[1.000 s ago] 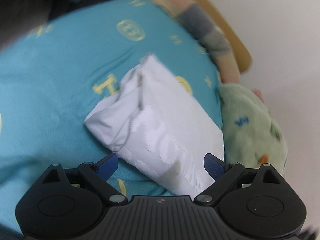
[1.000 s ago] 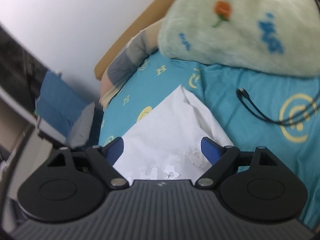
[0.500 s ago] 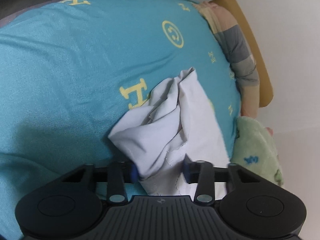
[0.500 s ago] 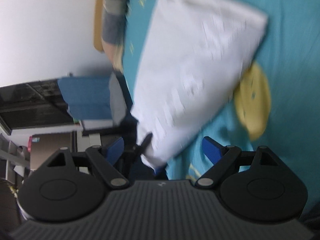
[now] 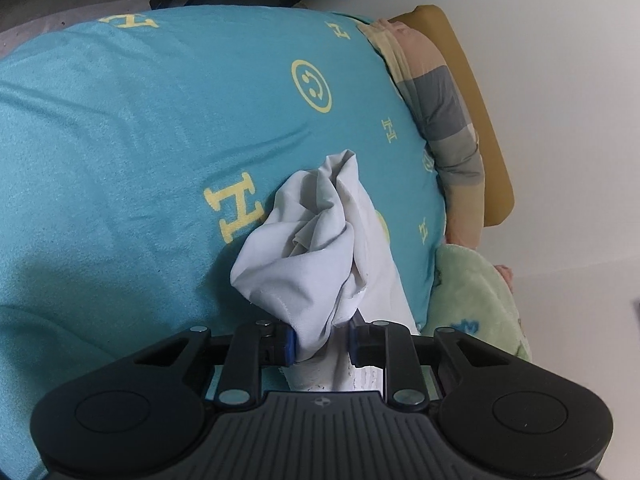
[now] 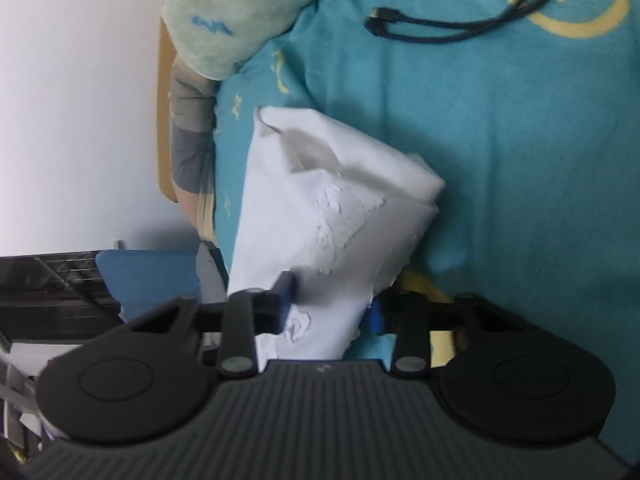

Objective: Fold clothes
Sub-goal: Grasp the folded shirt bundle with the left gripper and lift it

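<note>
A white garment (image 5: 316,256) with a cracked white print lies bunched on the teal bedspread (image 5: 120,140). My left gripper (image 5: 320,346) is shut on one end of it, with the cloth pinched between the blue pads. In the right wrist view the same garment (image 6: 320,216) runs up from my right gripper (image 6: 330,300), whose blue pads press on its near end from both sides. The garment is lifted into a loose, crumpled fold between the two grippers.
A light green plush blanket (image 5: 476,296) lies at the bed's edge by the white wall; it also shows in the right wrist view (image 6: 232,12). A striped pillow (image 5: 440,108) and wooden headboard (image 5: 476,112) border the bed. A black cable (image 6: 440,28) lies on the bedspread.
Both grippers were open around the flat folded garment a second ago. The left closed on it first, then the right closed, and the cloth is now bunched and lifted.
</note>
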Available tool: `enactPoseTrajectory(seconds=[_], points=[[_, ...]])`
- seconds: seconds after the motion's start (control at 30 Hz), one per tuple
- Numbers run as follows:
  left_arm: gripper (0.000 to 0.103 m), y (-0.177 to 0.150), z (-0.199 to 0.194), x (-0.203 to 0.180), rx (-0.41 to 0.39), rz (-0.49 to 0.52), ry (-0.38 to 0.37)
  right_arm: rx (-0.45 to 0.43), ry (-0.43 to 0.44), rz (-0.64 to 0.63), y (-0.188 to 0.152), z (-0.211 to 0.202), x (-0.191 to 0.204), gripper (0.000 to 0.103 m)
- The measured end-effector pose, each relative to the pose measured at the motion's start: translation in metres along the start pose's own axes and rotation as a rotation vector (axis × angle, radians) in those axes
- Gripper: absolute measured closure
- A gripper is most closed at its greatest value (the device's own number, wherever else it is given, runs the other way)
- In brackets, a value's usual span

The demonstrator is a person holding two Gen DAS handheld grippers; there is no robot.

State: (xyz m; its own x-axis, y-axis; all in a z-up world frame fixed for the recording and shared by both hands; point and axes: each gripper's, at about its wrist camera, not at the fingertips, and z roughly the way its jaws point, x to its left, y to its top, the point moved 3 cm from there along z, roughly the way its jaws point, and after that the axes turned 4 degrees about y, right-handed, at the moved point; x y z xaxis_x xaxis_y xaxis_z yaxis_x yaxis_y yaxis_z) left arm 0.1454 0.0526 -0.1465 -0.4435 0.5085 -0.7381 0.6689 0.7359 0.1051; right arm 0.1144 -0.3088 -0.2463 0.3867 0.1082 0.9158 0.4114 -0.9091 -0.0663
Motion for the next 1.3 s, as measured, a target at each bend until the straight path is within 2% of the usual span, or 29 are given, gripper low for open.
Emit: enactPoseTrajectory(seconds=[0.03,0.07,0.23,0.3,0.37,0.5,0.57,0.7,0.9,1.07,1.23,1.3], points=[[0.078,0.001,-0.001,0.000,0.010,-0.015,-0.001,-0.003,-0.004,-0.032,0.001,0.000,0.005,0.081],[0.078,0.002,-0.002,-0.001,0.020,-0.030,-0.001,-0.005,-0.009,-0.065,0.002,0.001,0.010,0.086],[0.078,0.006,-0.007,-0.003,0.070,-0.105,-0.005,-0.032,0.057,-0.148,0.005,-0.022,0.038,0.090],[0.078,0.005,-0.018,-0.012,0.105,-0.122,-0.011,-0.038,0.065,-0.200,0.007,-0.037,0.056,0.090],[0.078,0.001,-0.031,-0.026,0.131,-0.133,-0.024,-0.056,0.081,-0.191,0.010,-0.055,0.070,0.090],[0.078,-0.024,-0.054,-0.075,0.188,-0.057,-0.064,-0.124,0.106,-0.195,0.021,-0.106,0.102,0.090],[0.078,-0.045,-0.061,-0.105,0.210,-0.013,-0.073,-0.154,0.108,-0.218,0.032,-0.138,0.118,0.090],[0.078,-0.103,-0.047,-0.174,0.274,0.088,-0.119,-0.219,0.093,-0.260,0.067,-0.208,0.145,0.090],[0.078,-0.191,-0.026,-0.278,0.369,0.241,-0.189,-0.377,0.026,-0.344,0.150,-0.291,0.171,0.090],[0.078,-0.282,0.033,-0.369,0.434,0.344,-0.265,-0.529,-0.037,-0.409,0.224,-0.351,0.188,0.090],[0.078,-0.362,0.084,-0.424,0.501,0.460,-0.330,-0.681,-0.101,-0.472,0.297,-0.412,0.205,0.090],[0.078,-0.377,0.100,-0.416,0.519,0.515,-0.346,-0.723,-0.132,-0.477,0.320,-0.427,0.200,0.090]])
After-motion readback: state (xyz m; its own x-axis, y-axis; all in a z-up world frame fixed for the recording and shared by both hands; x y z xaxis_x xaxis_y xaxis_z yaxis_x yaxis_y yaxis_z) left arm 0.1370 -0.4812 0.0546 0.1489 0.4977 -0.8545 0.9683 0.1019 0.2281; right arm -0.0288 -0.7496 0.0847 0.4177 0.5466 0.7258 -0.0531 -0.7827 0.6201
